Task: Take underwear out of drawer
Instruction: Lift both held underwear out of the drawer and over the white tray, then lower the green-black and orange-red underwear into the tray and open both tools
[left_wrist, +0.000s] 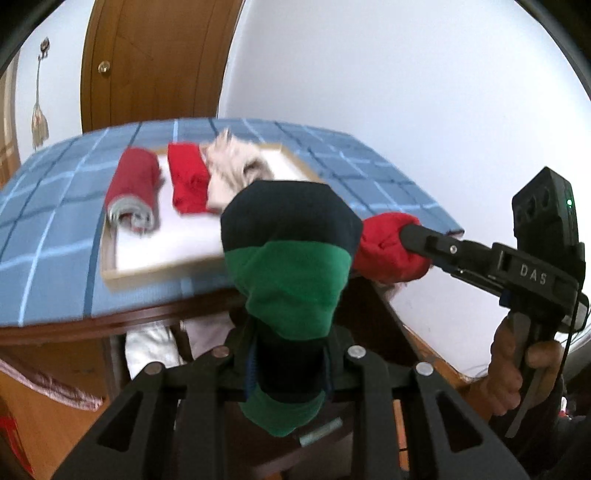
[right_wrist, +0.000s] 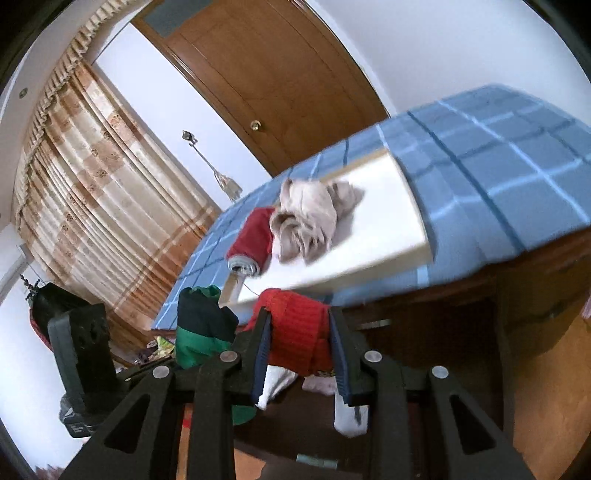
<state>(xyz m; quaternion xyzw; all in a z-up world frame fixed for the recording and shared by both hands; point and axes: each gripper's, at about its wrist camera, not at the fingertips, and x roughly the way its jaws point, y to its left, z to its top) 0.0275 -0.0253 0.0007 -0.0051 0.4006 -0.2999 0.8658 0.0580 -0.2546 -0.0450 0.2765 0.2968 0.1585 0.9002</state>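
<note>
Left wrist view: the left gripper (left_wrist: 291, 354) has its jaws clamped on a green and navy rolled underwear (left_wrist: 288, 258), held up in front of the blue checked surface (left_wrist: 55, 206). Beside it the right gripper (left_wrist: 413, 236) grips a red underwear (left_wrist: 388, 251). A tray (left_wrist: 147, 273) carries three more rolls.

Right wrist view: the right jaws are clamped on the red underwear (right_wrist: 299, 332), held below the tray's edge (right_wrist: 369, 273)
</note>
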